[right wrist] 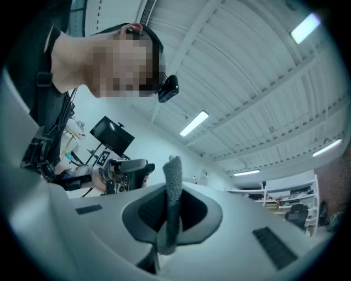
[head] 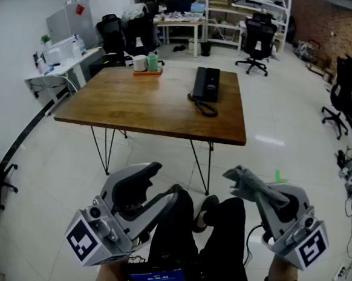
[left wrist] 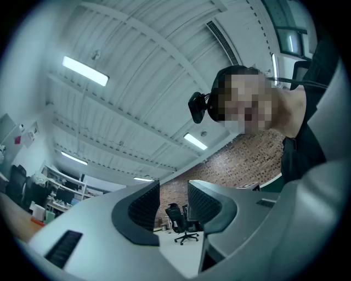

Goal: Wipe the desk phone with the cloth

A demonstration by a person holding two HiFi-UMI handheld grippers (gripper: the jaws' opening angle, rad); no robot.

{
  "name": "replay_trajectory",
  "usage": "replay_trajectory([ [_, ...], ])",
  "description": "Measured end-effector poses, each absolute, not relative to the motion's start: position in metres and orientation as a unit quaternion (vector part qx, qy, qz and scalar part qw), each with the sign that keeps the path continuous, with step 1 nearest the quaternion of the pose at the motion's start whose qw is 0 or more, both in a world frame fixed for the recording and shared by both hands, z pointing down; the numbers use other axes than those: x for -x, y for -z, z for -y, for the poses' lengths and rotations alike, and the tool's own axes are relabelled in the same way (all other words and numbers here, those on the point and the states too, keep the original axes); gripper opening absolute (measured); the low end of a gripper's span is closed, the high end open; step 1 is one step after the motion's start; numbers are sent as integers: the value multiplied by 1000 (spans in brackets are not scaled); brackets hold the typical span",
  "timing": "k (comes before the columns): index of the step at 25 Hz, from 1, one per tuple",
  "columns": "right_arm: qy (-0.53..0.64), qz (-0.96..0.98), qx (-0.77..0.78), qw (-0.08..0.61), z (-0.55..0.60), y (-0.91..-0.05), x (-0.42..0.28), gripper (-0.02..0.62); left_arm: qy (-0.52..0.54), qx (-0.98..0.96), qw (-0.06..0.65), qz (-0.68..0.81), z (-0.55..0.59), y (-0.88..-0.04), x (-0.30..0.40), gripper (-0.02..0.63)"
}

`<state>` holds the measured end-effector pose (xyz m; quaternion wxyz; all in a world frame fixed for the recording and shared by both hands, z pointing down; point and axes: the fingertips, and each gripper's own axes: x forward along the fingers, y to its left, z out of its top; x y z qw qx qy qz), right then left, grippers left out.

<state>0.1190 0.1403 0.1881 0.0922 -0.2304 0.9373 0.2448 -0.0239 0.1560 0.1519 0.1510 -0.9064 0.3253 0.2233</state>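
Grey cloth (right wrist: 173,181) pinched in right gripper (head: 247,186), short of wooden table (head: 143,106).
Left gripper (left wrist: 173,198) spread wide, empty; black phone (head: 208,83) on table, well apart.

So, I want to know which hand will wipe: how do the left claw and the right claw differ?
The left grey plastic claw has its jaws apart; the right grey plastic claw has them closed. The left claw holds nothing; the right claw pinches a grey fabric cloth. Both are short of the brown wooden table, away from the black desk phone.
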Motion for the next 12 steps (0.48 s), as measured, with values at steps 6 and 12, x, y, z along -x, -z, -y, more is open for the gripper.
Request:
replay_trajectory([
  [6,-248,-942,196,109,-119,-192,-123,25,-194,908,157,-337,-129,-168,-4,163],
  [12,-254,-939,210,101,-114,-194,-138,25,-188,914,149,-328,-108,-176,-21,138],
])
